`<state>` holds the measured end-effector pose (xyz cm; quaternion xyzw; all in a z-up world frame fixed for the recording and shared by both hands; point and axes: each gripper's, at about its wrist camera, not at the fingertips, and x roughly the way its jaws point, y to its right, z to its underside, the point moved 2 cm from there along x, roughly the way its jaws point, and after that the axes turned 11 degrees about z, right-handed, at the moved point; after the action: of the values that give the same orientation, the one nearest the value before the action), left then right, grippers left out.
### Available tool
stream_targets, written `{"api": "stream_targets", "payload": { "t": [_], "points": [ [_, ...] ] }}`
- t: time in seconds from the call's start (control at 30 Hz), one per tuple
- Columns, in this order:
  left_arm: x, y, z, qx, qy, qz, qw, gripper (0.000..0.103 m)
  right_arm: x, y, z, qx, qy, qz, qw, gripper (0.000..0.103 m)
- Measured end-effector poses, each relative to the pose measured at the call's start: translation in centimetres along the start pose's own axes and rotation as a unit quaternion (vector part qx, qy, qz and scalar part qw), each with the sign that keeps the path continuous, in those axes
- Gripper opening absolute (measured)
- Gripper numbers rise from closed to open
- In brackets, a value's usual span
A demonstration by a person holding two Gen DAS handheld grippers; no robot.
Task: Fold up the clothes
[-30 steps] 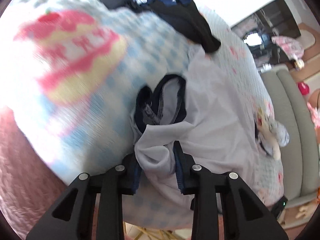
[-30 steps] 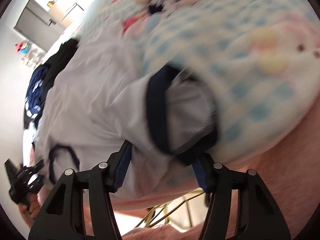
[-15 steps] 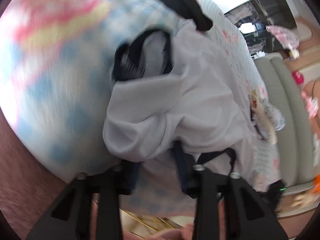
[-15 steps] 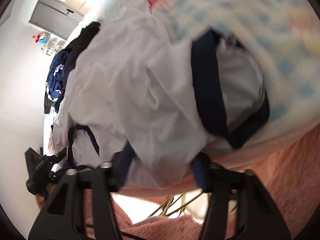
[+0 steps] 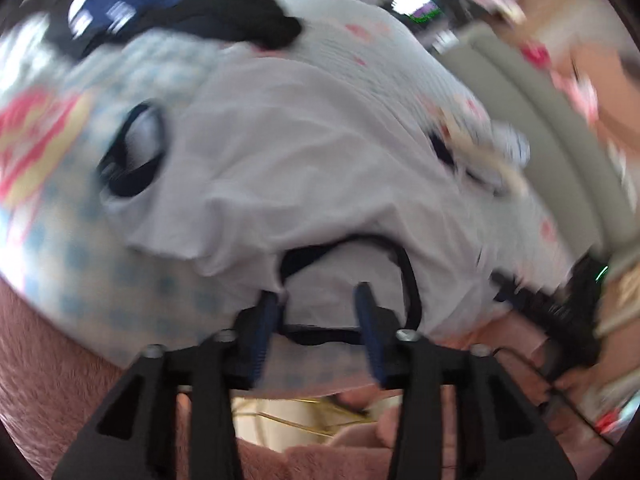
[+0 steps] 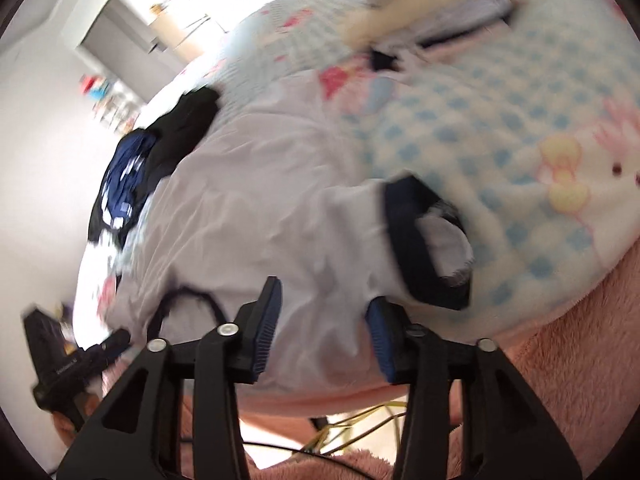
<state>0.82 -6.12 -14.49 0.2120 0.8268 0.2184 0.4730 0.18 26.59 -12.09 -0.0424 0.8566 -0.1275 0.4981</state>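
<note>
A white T-shirt (image 5: pixel 320 152) with dark navy trim lies spread on the blue-checked bedspread (image 5: pixel 72 264). My left gripper (image 5: pixel 316 312) hangs over the shirt's near edge. Its jaws are opening, with a dark-trimmed opening (image 5: pixel 408 280) of the shirt lying between them and the pads off the cloth. In the right wrist view the same shirt (image 6: pixel 260 208) lies flat. My right gripper (image 6: pixel 324 316) is just above its near hem, jaws opening, with white cloth showing between the fingers but not pinched. A broad navy-edged opening (image 6: pixel 416 248) sits just right of it.
A heap of black and navy clothes (image 5: pixel 180 12) lies at the far side of the bed (image 6: pixel 152 160). A plush toy (image 5: pixel 488 152) rests beside a grey padded headboard (image 5: pixel 560 128). A pink fluffy blanket (image 6: pixel 580 340) covers the near edge, with a gold wire frame (image 5: pixel 320 416) below.
Both grippers held bunched white cloth half a second ago. Now both have let go and risen, and the shirt has dropped flat onto the bed. The left gripper also shifted sideways along the shirt.
</note>
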Motion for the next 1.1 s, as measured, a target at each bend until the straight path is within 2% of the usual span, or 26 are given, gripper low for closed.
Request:
{"api": "stream_targets", "payload": {
  "t": [0.07, 0.17, 0.27, 0.3, 0.4, 0.47, 0.53, 0.67, 0.7, 0.73, 0.8, 0.83, 0.9, 0.97, 1.0, 1.1],
  "points": [
    [0.6, 0.7, -0.8, 0.017, -0.002, -0.007, 0.9998, 0.048, -0.8, -2.0, 0.2, -0.045, 0.021, 0.007, 0.999, 0.049],
    [-0.2, 1.0, -1.4, 0.021, 0.037, -0.018, 0.9989, 0.048, -1.6, -4.3, 0.2, -0.096, 0.038, 0.002, 0.995, 0.052],
    [-1.9, -2.2, -1.4, -0.049, 0.077, -0.094, 0.9913, 0.048, -0.3, -5.7, 0.5, -0.125, 0.019, -0.014, 0.992, 0.056],
    [-2.3, -3.6, -1.3, -0.081, 0.086, -0.121, 0.9856, 0.048, -0.1, -5.8, 1.0, -0.130, 0.008, -0.012, 0.991, 0.056],
    [-4.4, -6.2, -0.3, -0.122, 0.104, -0.183, 0.9699, 0.048, 0.3, -5.1, 1.4, -0.123, -0.002, 0.011, 0.992, 0.056],
    [-5.2, -6.5, 0.2, -0.125, 0.117, -0.185, 0.9677, 0.048, 0.9, -3.0, 0.6, -0.090, -0.003, 0.052, 0.995, 0.056],
    [-6.6, -6.3, 0.6, -0.124, 0.139, -0.168, 0.9680, 0.048, 1.4, 0.0, -0.7, -0.040, -0.002, 0.104, 0.994, 0.056],
    [-7.6, -3.4, -0.1, -0.079, 0.188, -0.148, 0.9677, 0.049, -0.4, 3.8, -2.7, 0.013, 0.037, 0.147, 0.988, 0.056],
    [-7.7, -2.5, -0.4, -0.061, 0.196, -0.138, 0.9691, 0.053, -1.0, 4.0, -3.0, 0.012, 0.048, 0.150, 0.987, 0.056],
    [-7.0, -1.7, -0.8, -0.041, 0.187, -0.114, 0.9749, 0.057, -1.6, 4.2, -3.2, 0.012, 0.058, 0.153, 0.986, 0.057],
    [-4.2, -0.6, -1.3, -0.014, 0.133, -0.060, 0.9892, 0.058, -2.8, 4.6, -3.7, 0.011, 0.079, 0.159, 0.984, 0.061],
    [-2.6, -0.4, -1.2, -0.008, 0.100, -0.052, 0.9937, 0.058, -2.6, 3.9, -3.5, 0.000, 0.067, 0.127, 0.990, 0.065],
    [0.7, -0.1, -0.9, 0.003, 0.034, -0.038, 0.9987, 0.057, -1.8, 2.2, -2.9, -0.028, 0.030, 0.044, 0.998, 0.065],
    [3.0, -0.3, -0.3, 0.016, -0.007, -0.062, 0.9980, 0.056, -0.5, -0.5, -1.5, -0.062, -0.010, -0.024, 0.998, 0.065],
    [3.8, -0.3, -0.2, 0.021, -0.021, -0.076, 0.9966, 0.056, 0.3, -2.0, -0.7, -0.084, -0.027, -0.041, 0.995, 0.065],
    [5.1, -0.6, -0.1, 0.034, -0.039, -0.111, 0.9924, 0.056, 2.4, -6.4, 1.3, -0.157, -0.053, -0.057, 0.985, 0.065]
  ]
}}
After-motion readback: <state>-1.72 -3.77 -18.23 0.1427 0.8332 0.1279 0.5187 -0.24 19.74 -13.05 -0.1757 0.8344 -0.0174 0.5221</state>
